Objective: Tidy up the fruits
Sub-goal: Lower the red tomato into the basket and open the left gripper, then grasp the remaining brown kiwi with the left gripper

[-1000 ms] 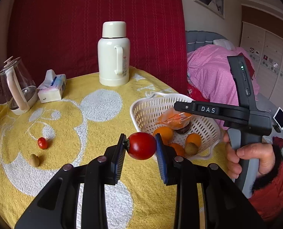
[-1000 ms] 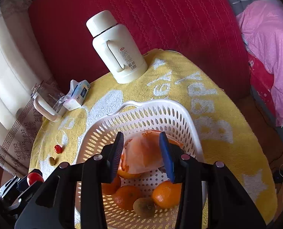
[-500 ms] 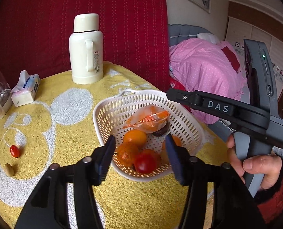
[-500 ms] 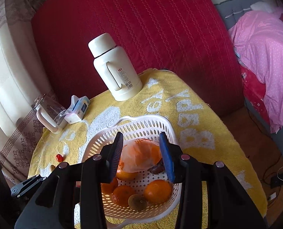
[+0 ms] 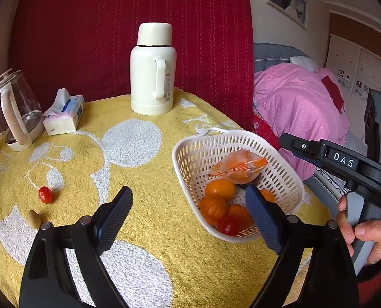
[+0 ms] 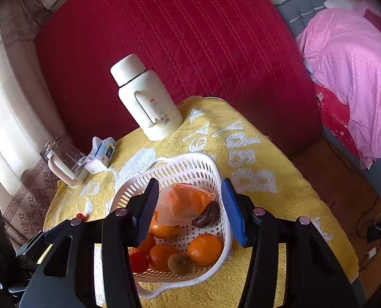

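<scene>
- Left gripper [image 5: 189, 217]: fingers have just been opening, now spread wide with nothing between them. A second ago they pinched a red tomato; that tomato [image 5: 228, 225] now lies in the near end of the white basket [image 5: 190, 151], against the oranges.
- Right gripper [image 6: 189, 214]: fingers have just been opening a little, part open, nothing pressed between them; it hangs over the basket, above the bagged orange [image 6: 182, 202]. Its view has pulled back since a second ago, the basket looks smaller and more of the floor shows.
- A person's hand [image 5: 365, 233] grips the handle of the right gripper at the right edge of the left wrist view.
- Basket contents: several loose oranges [image 6: 204, 249], a kiwi [image 6: 180, 263], a dark fruit [image 6: 207, 217] beside the bag, the bagged orange at the far side.
- Still out on the tabletop [image 5: 149, 231], far left of the basket: a small red tomato [image 5: 45, 194] and a small brown fruit [image 5: 33, 219] just near of it, apart from each other.
- Tabletop is covered by a yellow towel with white shapes and letters.
- Far side: cream thermos [image 5: 153, 69] upright; tissue pack [image 5: 64, 115] to its left; glass kettle [image 5: 17, 110] at far left.
- Room: red quilted panel [image 5: 128, 25] behind the tabletop, bed with a pink duvet [image 5: 300, 107] on the right, framed picture [image 5: 286, 2] on the wall, wardrobe doors at far right, cables on the floor.
</scene>
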The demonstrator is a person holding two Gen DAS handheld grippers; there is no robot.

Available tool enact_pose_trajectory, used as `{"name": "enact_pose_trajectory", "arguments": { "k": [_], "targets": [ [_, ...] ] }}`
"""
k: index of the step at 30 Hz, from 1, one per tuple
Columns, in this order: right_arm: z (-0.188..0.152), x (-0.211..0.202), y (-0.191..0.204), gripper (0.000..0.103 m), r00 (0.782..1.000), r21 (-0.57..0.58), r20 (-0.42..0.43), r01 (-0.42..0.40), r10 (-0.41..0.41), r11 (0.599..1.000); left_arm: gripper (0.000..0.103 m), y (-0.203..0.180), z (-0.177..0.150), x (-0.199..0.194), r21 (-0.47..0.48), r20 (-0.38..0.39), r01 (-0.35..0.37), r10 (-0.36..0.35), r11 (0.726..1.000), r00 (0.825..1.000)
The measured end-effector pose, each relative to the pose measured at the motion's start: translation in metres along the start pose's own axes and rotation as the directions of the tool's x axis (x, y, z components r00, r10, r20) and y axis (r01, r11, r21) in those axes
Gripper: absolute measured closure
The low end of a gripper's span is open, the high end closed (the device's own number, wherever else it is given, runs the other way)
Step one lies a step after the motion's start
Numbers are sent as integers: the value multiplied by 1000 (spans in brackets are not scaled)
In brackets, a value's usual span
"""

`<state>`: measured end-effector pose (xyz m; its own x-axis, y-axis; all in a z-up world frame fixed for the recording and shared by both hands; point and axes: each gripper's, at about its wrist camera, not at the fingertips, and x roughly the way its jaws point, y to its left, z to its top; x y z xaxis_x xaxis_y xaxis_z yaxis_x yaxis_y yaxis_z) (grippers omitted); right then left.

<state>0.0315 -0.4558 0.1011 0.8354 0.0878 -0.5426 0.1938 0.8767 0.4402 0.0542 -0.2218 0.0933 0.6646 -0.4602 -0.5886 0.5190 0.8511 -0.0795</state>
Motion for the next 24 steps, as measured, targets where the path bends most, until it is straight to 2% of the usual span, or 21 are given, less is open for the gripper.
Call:
{"name": "enact_pose_trajectory", "arguments": {
  "k": [7,9,24],
  "targets": [
    [-3,-2,9,51,1000,-9,-6,0,0,1000,11,14,-5,-6,-31,-14,-23,22,999,1000],
    [-5,-3,15,51,1000,-21,-7,-6,5,1000,7,18,-7,-8,-40,-13,-37,36,999,999],
    [-21,1,83,51,996,-144,-43,-83,77,986,7,84,-24,-36,-158,5,-151,154,976,988]
  ]
}}
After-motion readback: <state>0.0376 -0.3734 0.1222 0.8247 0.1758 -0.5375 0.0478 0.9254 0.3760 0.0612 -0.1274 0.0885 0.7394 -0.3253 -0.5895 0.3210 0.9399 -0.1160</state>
